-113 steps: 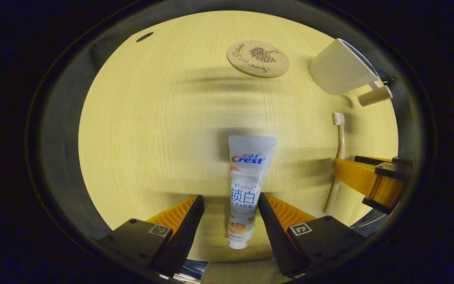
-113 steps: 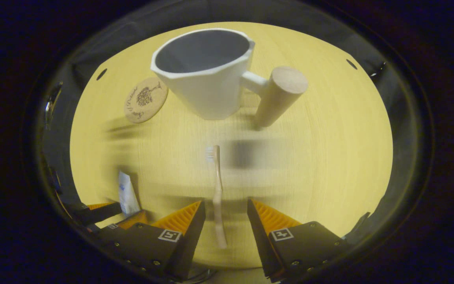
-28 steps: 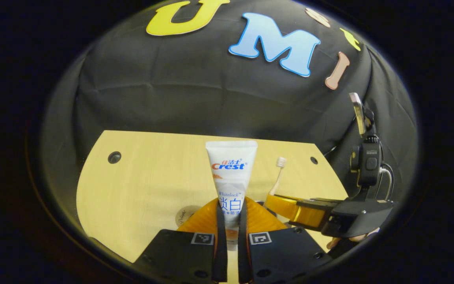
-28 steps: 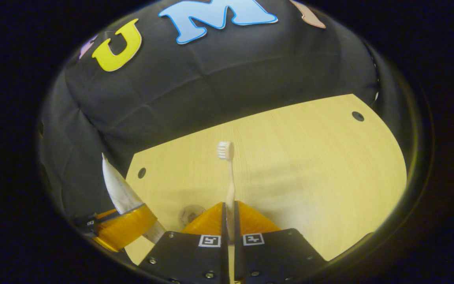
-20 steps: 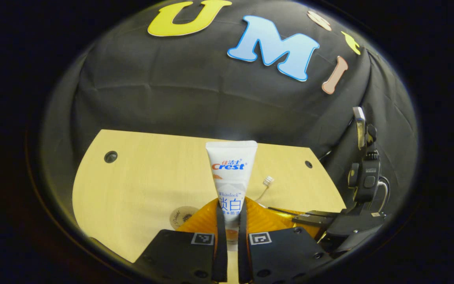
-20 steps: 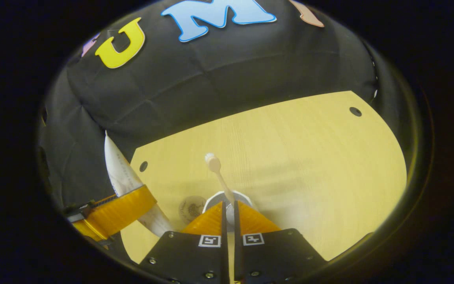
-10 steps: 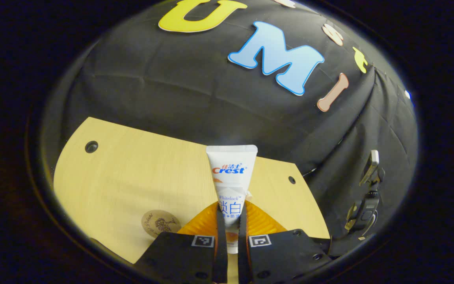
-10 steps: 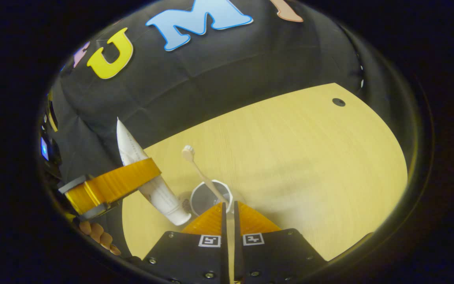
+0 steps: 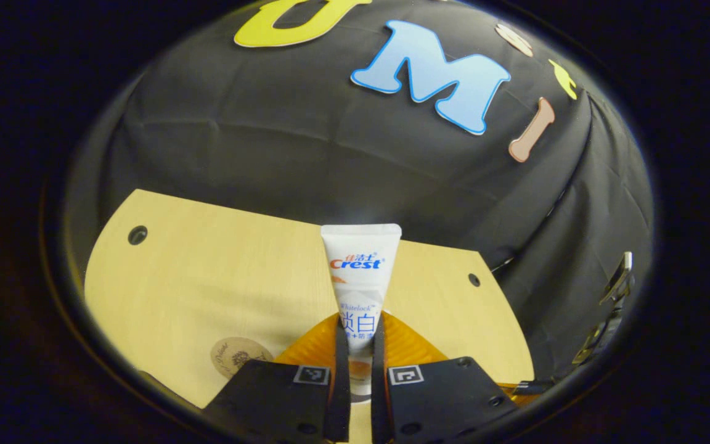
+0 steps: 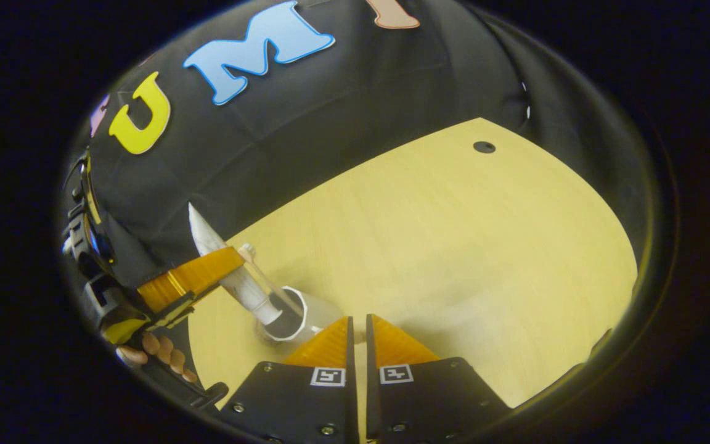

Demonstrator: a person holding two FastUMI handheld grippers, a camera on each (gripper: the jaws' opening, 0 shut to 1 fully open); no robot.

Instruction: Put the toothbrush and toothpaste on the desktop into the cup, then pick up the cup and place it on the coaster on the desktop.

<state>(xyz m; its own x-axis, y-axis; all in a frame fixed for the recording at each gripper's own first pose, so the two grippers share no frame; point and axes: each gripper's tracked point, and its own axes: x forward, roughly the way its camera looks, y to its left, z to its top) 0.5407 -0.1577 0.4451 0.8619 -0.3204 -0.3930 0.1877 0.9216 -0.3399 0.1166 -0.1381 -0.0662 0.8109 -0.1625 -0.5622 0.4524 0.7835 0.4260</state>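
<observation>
In the left gripper view, the white printed toothpaste tube (image 9: 361,271) is clamped upright between the orange ribbed fingers (image 9: 392,336) of the left gripper (image 9: 355,370), whose jaws are drawn in to the tube's width. Half a second ago the tube stood much the same in this view; it is now lowered slightly. The round cork coaster (image 9: 239,356) lies bare on the pale wooden desktop (image 9: 219,290), near its front edge and left of the fingers.

In the right gripper view, the right gripper (image 10: 357,345) is seen with its jaws nearly closed and nothing between them; a narrow slit remains. A second ago the slim beige toothbrush (image 10: 265,280) was pinched there; it is now released and leans in the white faceted cup (image 10: 296,314), head upward. The cup stands on the desktop just ahead of the right fingers, toward the front left. The left gripper, with a hand (image 10: 158,357) behind it, is brought over the cup, and the tube's white cap end is dipped at the cup's mouth, where half a second ago it hung beside the rim.

The toothbrush step is judged done; the toothpaste is judged about to be dropped, and the cup's carry to the coaster is left.
</observation>
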